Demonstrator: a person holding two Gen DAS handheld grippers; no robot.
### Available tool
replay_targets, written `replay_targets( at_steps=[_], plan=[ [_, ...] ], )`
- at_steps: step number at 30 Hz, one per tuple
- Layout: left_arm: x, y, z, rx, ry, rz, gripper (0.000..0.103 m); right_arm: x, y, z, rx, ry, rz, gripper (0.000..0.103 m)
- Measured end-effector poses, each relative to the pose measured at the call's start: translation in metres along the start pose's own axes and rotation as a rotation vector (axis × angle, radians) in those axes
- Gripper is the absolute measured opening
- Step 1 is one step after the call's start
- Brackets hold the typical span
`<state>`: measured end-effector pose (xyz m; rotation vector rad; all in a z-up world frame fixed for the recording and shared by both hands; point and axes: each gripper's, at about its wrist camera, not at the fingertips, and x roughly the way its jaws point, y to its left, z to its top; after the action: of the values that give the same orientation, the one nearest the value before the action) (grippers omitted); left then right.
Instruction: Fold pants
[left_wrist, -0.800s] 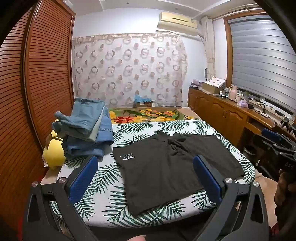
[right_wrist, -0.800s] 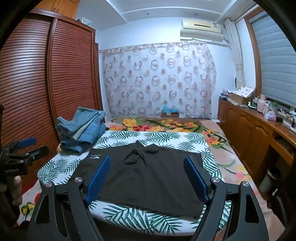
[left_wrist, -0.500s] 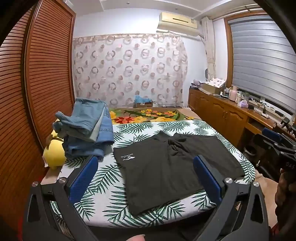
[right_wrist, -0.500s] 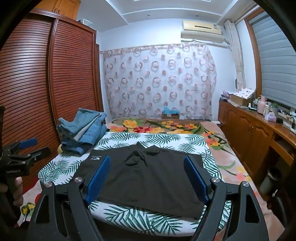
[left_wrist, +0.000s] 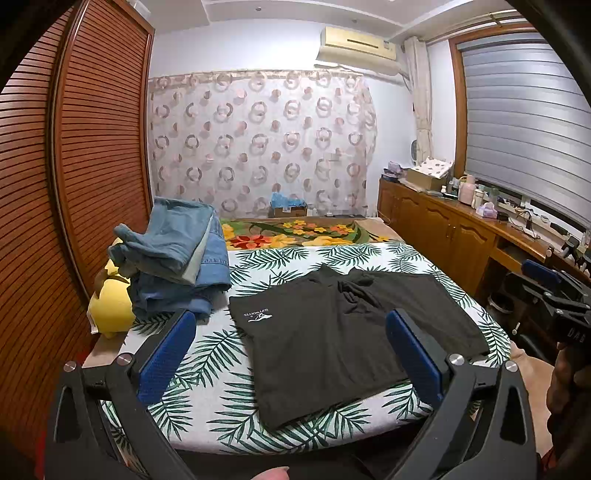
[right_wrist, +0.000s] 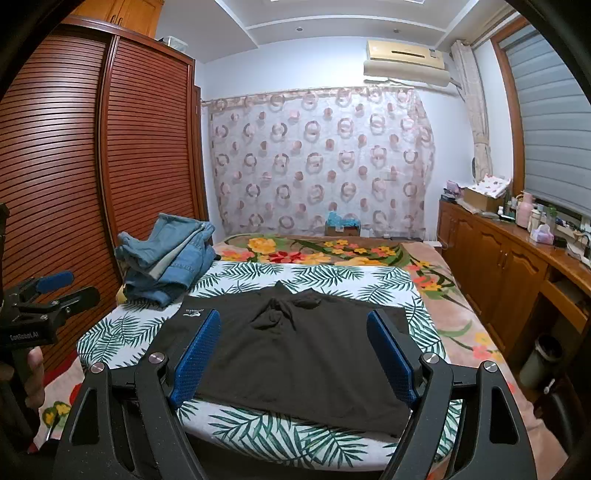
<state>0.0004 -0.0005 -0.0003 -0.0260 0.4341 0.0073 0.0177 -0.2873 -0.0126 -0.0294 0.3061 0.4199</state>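
Ahead, black pants (left_wrist: 343, 339) flat on bed (left_wrist: 221, 373); left gripper (left_wrist: 288, 354), right gripper (right_wrist: 293, 354) spread, empty

The room is evenly lit, with soft light and only faint shadows. The white ceiling (right_wrist: 332, 22) looks brightest. Both pictures are sharp in the middle. The round lens bends straight lines near the edges, so the wooden wardrobe (left_wrist: 74, 166) curves. The corners go black. No glare shows anywhere.

The black pants (right_wrist: 295, 354) lay flat on the leafy bed (right_wrist: 325, 275). The right gripper (right_wrist: 293, 325) hung wide over them, touching nothing. Blue jeans (right_wrist: 166, 258) sat piled nearby.
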Motion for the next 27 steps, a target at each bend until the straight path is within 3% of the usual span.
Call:
replay_targets(
  at_steps=[27],
  plan=[
    [-0.0001,-0.0002,-0.0002,0.001,-0.005,0.001,0.103,0.0002,-0.0007,0.0002,-0.001,-0.006,0.005,0.083]
  ],
)
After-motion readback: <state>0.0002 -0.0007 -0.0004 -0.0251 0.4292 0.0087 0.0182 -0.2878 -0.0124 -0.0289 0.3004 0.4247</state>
